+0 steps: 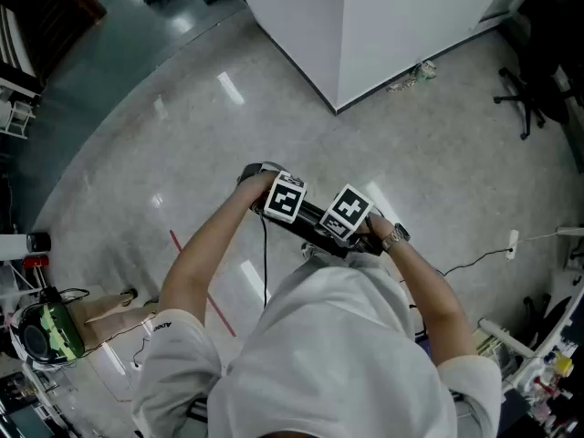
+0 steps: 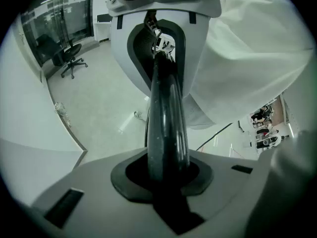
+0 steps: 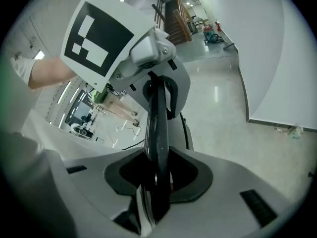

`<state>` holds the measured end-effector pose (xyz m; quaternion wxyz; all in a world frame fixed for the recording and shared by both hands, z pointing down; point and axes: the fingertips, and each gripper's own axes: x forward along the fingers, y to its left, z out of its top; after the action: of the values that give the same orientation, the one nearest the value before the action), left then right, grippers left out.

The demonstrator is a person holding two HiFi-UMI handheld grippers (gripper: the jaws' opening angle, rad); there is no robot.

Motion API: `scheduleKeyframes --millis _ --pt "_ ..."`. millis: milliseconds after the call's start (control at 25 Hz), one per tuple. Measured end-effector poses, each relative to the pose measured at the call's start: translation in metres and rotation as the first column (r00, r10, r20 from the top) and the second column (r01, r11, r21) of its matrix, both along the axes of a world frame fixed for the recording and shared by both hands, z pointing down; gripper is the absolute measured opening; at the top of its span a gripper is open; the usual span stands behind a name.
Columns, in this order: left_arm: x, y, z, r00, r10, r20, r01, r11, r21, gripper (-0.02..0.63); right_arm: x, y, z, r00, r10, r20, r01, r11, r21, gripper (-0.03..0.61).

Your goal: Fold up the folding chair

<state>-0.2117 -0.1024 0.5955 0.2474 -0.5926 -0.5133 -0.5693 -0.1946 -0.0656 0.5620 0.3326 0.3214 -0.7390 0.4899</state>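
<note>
Jaws first: both pairs are pinched on the folding chair's black frame tube (image 2: 168, 118), left gripper (image 2: 166, 175) and right gripper (image 3: 157, 182) side by side, prob. so we swing the frame shut evenly. Gripper views show that pinch; head view shows mostly marker cubes (image 1: 286, 197), w/ our torso (image 1: 338, 336) hiding the chair's rest, near us.

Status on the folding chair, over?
Left hand-held gripper shut on chair's black bar. Right hand-held gripper shut on same bar. Rest of chair hidden under person.
</note>
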Motion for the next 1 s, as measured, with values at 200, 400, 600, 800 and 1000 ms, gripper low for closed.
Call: scheduleKeyframes --millis 200,400,600,800,1000 --pt "0.012 0.003 0.002 0.999 -0.017 0.035 0.016 0.999 0.027 0.087 0.017 0.006 0.000 1.000 -0.016 0.001 0.016 1.000 0.009 0.114" --pt "0.052 0.019 0.006 0.997 -0.018 0.073 0.014 0.999 0.049 0.083 0.061 0.022 0.004 1.000 -0.014 -0.001 0.014 0.999 0.033 0.100" --pt "0.096 0.045 0.006 0.993 0.064 0.101 -0.071 0.995 0.067 0.081 0.102 0.051 0.005 0.996 0.058 0.069 -0.060 0.998 0.034 0.100" --pt "0.134 0.060 0.004 0.981 0.173 0.084 -0.180 0.981 0.076 0.081 0.138 0.067 0.004 0.987 0.138 0.081 -0.143 0.989 0.048 0.101" --pt "0.190 0.081 0.013 0.967 0.232 0.107 -0.241 0.966 0.090 0.071 0.196 0.090 0.015 0.977 0.208 0.055 -0.211 0.976 0.057 0.095"
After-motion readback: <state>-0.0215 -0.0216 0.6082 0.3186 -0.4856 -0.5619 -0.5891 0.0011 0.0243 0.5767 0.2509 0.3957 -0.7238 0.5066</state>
